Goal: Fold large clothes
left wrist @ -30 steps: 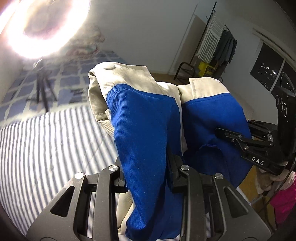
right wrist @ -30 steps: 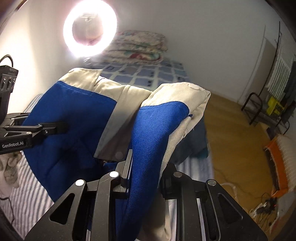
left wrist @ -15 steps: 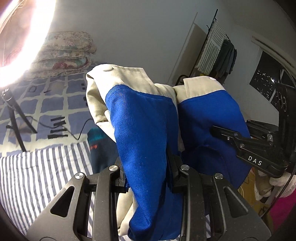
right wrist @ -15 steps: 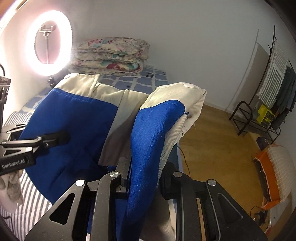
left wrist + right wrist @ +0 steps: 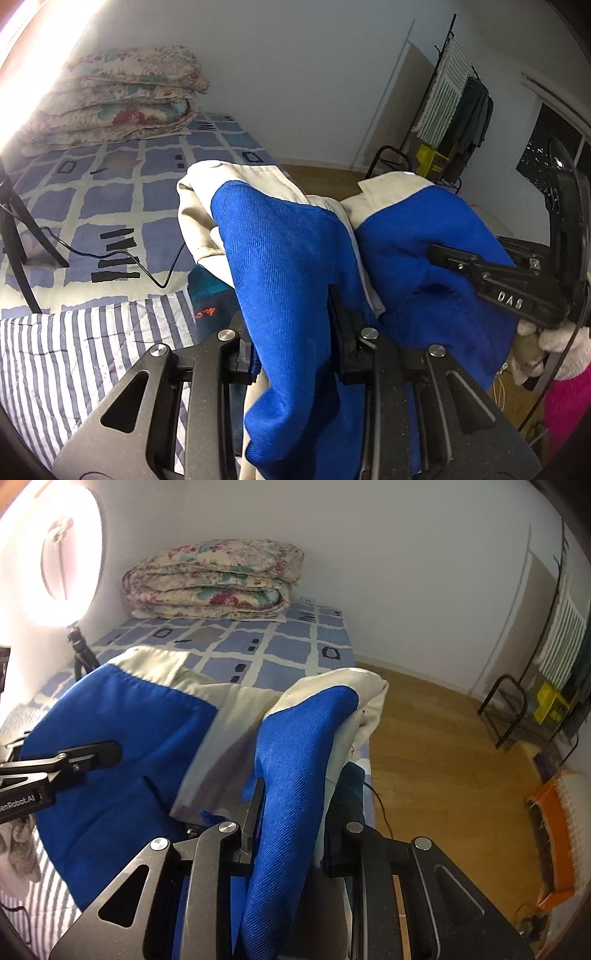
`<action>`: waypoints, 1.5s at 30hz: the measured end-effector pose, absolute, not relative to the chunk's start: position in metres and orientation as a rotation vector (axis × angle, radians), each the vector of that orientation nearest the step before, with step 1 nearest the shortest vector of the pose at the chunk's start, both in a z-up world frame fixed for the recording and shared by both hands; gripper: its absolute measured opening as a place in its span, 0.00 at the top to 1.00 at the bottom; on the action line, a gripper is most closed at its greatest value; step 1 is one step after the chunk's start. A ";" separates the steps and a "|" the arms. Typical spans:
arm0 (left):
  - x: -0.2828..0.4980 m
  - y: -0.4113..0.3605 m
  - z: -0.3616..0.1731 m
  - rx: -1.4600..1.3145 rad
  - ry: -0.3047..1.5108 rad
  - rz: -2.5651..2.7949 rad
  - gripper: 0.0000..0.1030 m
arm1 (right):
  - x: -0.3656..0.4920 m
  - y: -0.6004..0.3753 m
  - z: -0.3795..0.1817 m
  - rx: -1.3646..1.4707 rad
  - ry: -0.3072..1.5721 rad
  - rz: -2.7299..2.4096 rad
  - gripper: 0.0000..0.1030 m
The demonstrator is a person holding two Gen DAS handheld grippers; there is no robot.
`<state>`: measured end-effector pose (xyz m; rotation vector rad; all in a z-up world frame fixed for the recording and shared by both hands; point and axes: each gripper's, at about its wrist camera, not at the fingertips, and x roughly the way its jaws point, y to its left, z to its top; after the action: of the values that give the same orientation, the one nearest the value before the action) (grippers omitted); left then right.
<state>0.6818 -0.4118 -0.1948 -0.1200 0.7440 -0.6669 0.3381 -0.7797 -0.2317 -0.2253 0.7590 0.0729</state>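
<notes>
A large blue and cream garment [image 5: 280, 258] hangs between both grippers above the bed. My left gripper [image 5: 291, 332] is shut on one bunched end of it, blue cloth draped over the fingers. My right gripper [image 5: 291, 812] is shut on the other end of the garment [image 5: 295, 760]. The right gripper also shows in the left wrist view [image 5: 491, 284], close at the right, and the left gripper in the right wrist view [image 5: 74, 760], close at the left. The two held ends are side by side.
A bed with a blue checked cover [image 5: 122, 184] and a striped sheet [image 5: 74, 354] lies below. Folded floral quilts [image 5: 214, 583] sit at its head. A ring light [image 5: 70, 554] on a tripod stands at left. Wooden floor [image 5: 443, 768] and a clothes rack [image 5: 454, 107] are at right.
Both grippers have tilted and moved so the views swing from the ring light toward the bed's head. The garment stays gripped in both, its ends sitting lower in view.
</notes>
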 end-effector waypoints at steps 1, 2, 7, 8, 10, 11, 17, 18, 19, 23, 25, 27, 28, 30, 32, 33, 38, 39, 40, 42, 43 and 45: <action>0.684 -0.411 -0.198 -0.120 0.749 -0.665 0.73 | 0.342 -0.786 -0.232 -0.208 0.766 0.074 0.80; 0.684 -0.410 -0.200 -0.119 0.752 -0.664 0.73 | 0.346 -0.791 -0.234 -0.195 0.774 0.072 0.79; 0.691 -0.408 -0.213 -0.110 0.780 -0.658 0.72 | 0.353 -0.824 -0.257 -0.134 0.841 0.028 0.74; 0.691 -0.408 -0.215 -0.107 0.783 -0.658 0.71 | 0.354 -0.829 -0.265 -0.125 0.859 0.016 0.71; 0.691 -0.410 -0.220 -0.090 0.782 -0.646 0.67 | 0.357 -0.833 -0.274 -0.117 0.875 0.006 0.67; 0.690 -0.411 -0.221 -0.084 0.784 -0.641 0.66 | 0.356 -0.833 -0.279 -0.117 0.879 -0.004 0.65; 0.699 -0.407 -0.236 -0.100 0.850 -0.619 0.39 | 0.355 -0.833 -0.281 -0.121 0.878 -0.020 0.56; 0.701 -0.406 -0.238 -0.100 0.861 -0.605 0.33 | 0.355 -0.834 -0.280 -0.124 0.878 -0.024 0.51; 0.701 -0.405 -0.240 -0.093 0.864 -0.591 0.25 | 0.357 -0.835 -0.280 -0.128 0.879 -0.027 0.49; 0.697 -0.403 -0.240 -0.074 0.857 -0.594 0.24 | 0.358 -0.836 -0.280 -0.135 0.871 -0.039 0.41; 0.695 -0.405 -0.238 -0.053 0.850 -0.587 0.24 | 0.358 -0.835 -0.280 -0.138 0.869 -0.044 0.40; 0.693 -0.406 -0.237 -0.046 0.847 -0.584 0.24 | 0.358 -0.834 -0.280 -0.149 0.870 -0.055 0.38; 0.693 -0.406 -0.236 -0.046 0.848 -0.582 0.24 | 0.358 -0.832 -0.280 -0.158 0.871 -0.060 0.38; 0.692 -0.405 -0.236 -0.051 0.853 -0.575 0.24 | 0.356 -0.831 -0.279 -0.166 0.872 -0.062 0.38; 0.691 -0.404 -0.235 -0.051 0.858 -0.570 0.24 | 0.356 -0.829 -0.277 -0.173 0.874 -0.064 0.37; 0.689 -0.404 -0.234 -0.048 0.863 -0.564 0.24 | 0.355 -0.829 -0.276 -0.178 0.872 -0.066 0.37; 0.679 -0.399 -0.228 -0.028 0.881 -0.544 0.20 | 0.346 -0.829 -0.268 -0.173 0.859 -0.106 0.32; 0.676 -0.396 -0.226 -0.030 0.873 -0.538 0.20 | 0.342 -0.830 -0.265 -0.165 0.851 -0.108 0.32; 0.672 -0.391 -0.224 -0.034 0.864 -0.532 0.20 | 0.339 -0.829 -0.263 -0.162 0.844 -0.107 0.32; 0.665 -0.385 -0.219 -0.033 0.850 -0.526 0.20 | 0.332 -0.825 -0.256 -0.169 0.825 -0.108 0.29; 0.662 -0.383 -0.217 -0.030 0.843 -0.524 0.20 | 0.330 -0.823 -0.253 -0.175 0.816 -0.110 0.27; 0.651 -0.376 -0.211 -0.018 0.829 -0.525 0.20 | 0.325 -0.819 -0.247 -0.182 0.796 -0.117 0.26</action>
<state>0.6515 -0.3763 -0.2105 -0.0177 0.8285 -0.5253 0.3245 -0.8193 -0.2475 -0.1818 0.7964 -0.1170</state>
